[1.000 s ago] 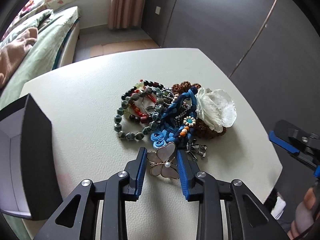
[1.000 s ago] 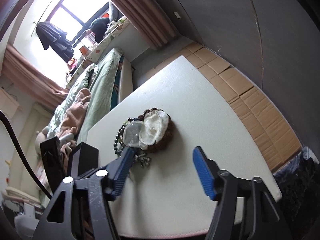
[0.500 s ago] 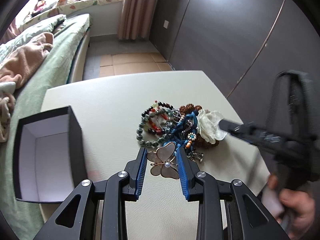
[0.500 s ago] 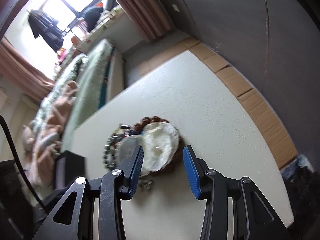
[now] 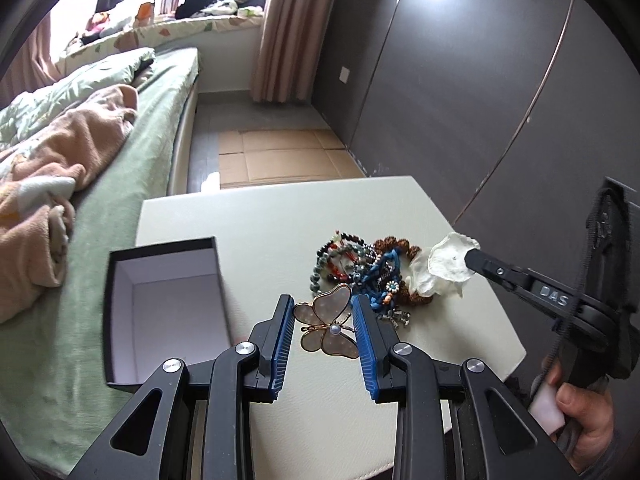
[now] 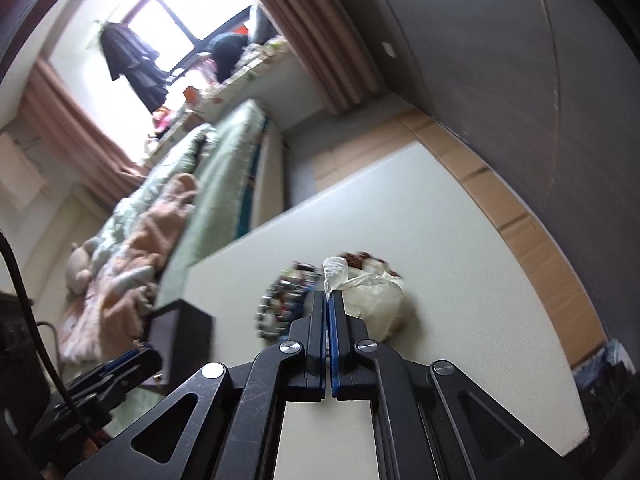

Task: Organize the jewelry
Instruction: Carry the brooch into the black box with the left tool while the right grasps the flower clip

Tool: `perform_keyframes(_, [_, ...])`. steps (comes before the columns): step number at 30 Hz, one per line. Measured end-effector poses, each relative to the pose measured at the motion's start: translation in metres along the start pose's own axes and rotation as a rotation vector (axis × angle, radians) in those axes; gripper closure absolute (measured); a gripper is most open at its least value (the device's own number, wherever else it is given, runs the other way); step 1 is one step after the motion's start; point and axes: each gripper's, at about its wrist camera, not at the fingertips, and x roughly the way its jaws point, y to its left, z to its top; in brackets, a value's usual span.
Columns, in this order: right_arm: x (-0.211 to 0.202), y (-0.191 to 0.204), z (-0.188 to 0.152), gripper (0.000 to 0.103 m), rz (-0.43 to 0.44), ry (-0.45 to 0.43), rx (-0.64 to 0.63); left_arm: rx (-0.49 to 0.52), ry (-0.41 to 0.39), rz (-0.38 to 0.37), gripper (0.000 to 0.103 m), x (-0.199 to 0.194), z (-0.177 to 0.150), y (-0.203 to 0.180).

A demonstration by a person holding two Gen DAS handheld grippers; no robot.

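Compared with a second ago, my left wrist view has pulled back and up: the counter (image 5: 280, 220) now looks smaller, and the black box (image 5: 164, 308), which was cut off at 9 o'clock, shows whole with its white inside open at 8 o'clock. The bed (image 5: 132, 128) fills the 10 o'clock side.

The bigger change is on my right. Its gripper (image 6: 329, 304) stood wide apart a second ago, narrowed around the white flower (image 5: 444, 268) half a second ago, and is now clenched on a fold of it; in the right wrist view the two blue pads (image 6: 335, 320) sit almost touching with translucent fabric pinched between them. From the left view the flower looks lifted at its right edge, at 3 o'clock of the jewelry pile (image 5: 360, 272), though I cannot tell whether it is fully clear of the counter. My right hand (image 5: 580, 412) grips the handle at 4 o'clock, the tool slanting up toward the pile.

My left gripper (image 5: 322, 328) is unchanged in its hold: clamped on the butterfly brooch (image 5: 326, 326), wings squeezed between the blue pads, pearl at centre. The brooch hangs above the counter at 6 o'clock of the pile, just right of the box.
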Motion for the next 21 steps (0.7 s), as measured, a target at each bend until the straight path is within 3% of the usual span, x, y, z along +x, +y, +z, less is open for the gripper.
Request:
perform_keyframes(10, [-0.017, 0.065, 0.004, 0.1, 0.198, -0.014, -0.063, -0.037, -0.08, 0.02, 0.071, -0.038, 0.007, 0.03])
perform_keyframes(16, [-0.004, 0.102, 0.005, 0.1, 0.319, 0.024, -0.074, -0.111, -0.127, 0.041, 0.071, -0.061, 0.01, 0.064])
perform_keyframes(21, [0.017, 0.132, 0.002, 0.1, 0.363, 0.068, -0.097, -0.158, -0.148, 0.054, 0.071, -0.072, 0.007, 0.09])
